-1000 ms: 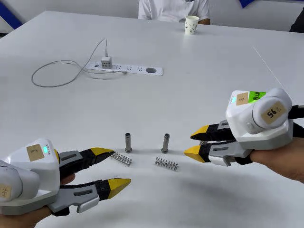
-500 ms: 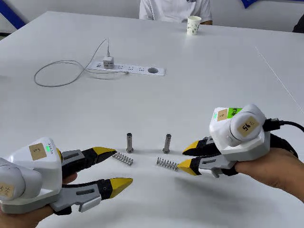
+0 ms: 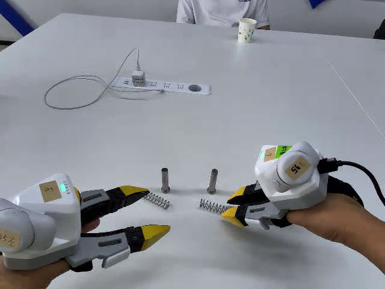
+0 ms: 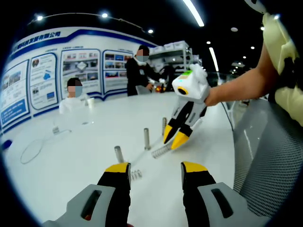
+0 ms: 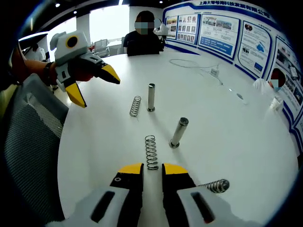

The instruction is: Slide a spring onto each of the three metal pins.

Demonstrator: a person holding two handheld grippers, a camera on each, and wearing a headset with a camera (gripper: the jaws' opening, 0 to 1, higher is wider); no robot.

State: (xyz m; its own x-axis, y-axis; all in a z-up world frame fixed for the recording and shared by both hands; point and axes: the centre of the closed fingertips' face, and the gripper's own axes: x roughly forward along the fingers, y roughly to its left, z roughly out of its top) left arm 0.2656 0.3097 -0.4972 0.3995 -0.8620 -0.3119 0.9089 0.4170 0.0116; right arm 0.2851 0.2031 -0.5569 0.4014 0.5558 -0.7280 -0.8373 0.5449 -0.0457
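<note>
Head view first: both pins are standing upright near the front edge of the white bench (image 3: 271, 108), left pin (image 3: 165, 179) and right pin (image 3: 212, 180), both bare. One spring (image 3: 157, 200) is lying flat just in front of the left pin, and a second spring (image 3: 212, 207) is lying in front of the right pin. The right claw (image 3: 228, 208) is low over the bench with its yellow tips right at the end of that second spring, only a narrow gap between them. The left claw (image 3: 153, 209) sits near the first spring with its jaws wide apart, holding nothing. Farther back there's a power strip (image 3: 162, 87) with a looped cable (image 3: 72, 93), a paper cup (image 3: 246, 30), and a person (image 3: 221, 11) sitting at the far end. The left gripper view has its own jaws spread, with the first spring just ahead and the right claw nosing down at the second spring. A third pin (image 4: 164, 125) stands right behind it. In the right gripper view the jaws are slightly parted, the second spring's near end right at the gap and not pinched. A third spring (image 5: 218, 185) sits just off to the right; can't tell if it's on a pin.
</note>
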